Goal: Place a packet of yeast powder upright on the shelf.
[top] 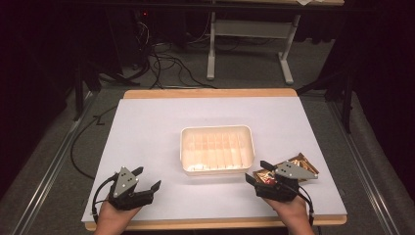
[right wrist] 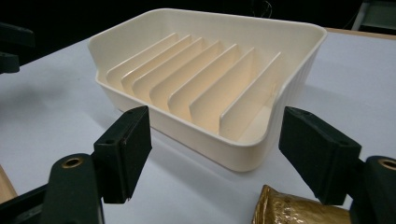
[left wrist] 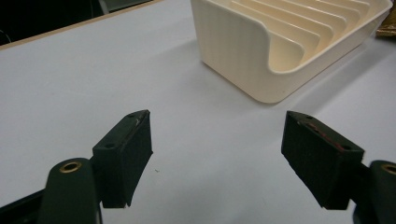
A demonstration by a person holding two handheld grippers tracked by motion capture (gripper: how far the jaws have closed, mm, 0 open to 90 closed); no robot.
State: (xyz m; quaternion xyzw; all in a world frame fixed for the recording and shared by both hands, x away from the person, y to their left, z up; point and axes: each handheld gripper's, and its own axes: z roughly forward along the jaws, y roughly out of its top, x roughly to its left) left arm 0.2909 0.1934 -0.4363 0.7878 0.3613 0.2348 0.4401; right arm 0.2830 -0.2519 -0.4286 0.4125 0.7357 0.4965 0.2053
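Jaws of both the left gripper and right gripper gape wide, holding nothing.

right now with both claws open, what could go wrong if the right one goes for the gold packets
1. The packets lie partly under the right claw, so it may pinch several at once.
2. The slotted tray sits close beside them; a wide-open claw could knock it.
3. The packets are near the table's right edge and might slide off.
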